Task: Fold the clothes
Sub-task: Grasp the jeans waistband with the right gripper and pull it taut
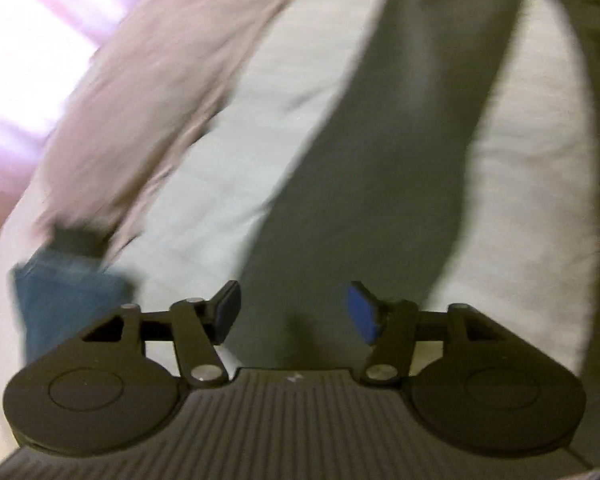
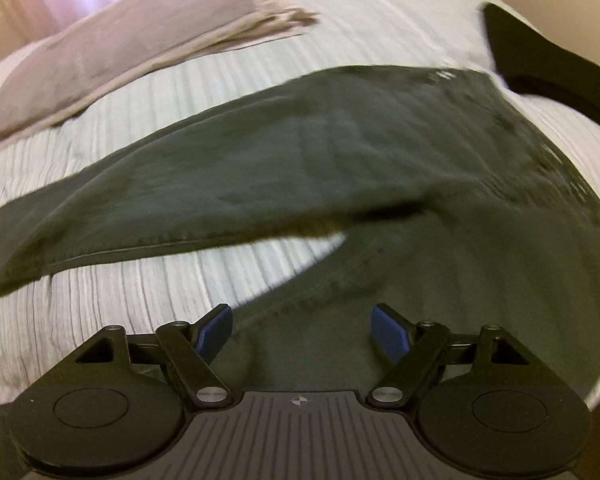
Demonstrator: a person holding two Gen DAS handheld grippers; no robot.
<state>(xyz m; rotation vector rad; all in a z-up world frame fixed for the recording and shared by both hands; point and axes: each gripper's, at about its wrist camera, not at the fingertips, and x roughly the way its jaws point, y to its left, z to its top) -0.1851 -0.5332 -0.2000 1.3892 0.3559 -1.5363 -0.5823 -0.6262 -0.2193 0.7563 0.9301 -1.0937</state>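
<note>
**A:** Nearest the lens, where did the two tools stand?

**B:** The left gripper hung with jaws apart and empty over one leg of the dark olive trousers; the right gripper was likewise spread and held nothing, above the seat and seam of the same trousers.

**A:** And the garment itself?

**B:** It lay across the pale ribbed bed, legs splayed, one running toward the bed's left edge, cloth rumpled at the crotch.

**A:** So how to do this step well?

**B:** In my judgement, each gripper should bite a hem or waistband edge, not mid-cloth, draw the legs flat and lay one on the other.

**A:** Farther back?

**B:** A folded mauve cloth sat near the far edge; something blue, blurred, lay by the left side; a black item rested at the far right corner.
</note>
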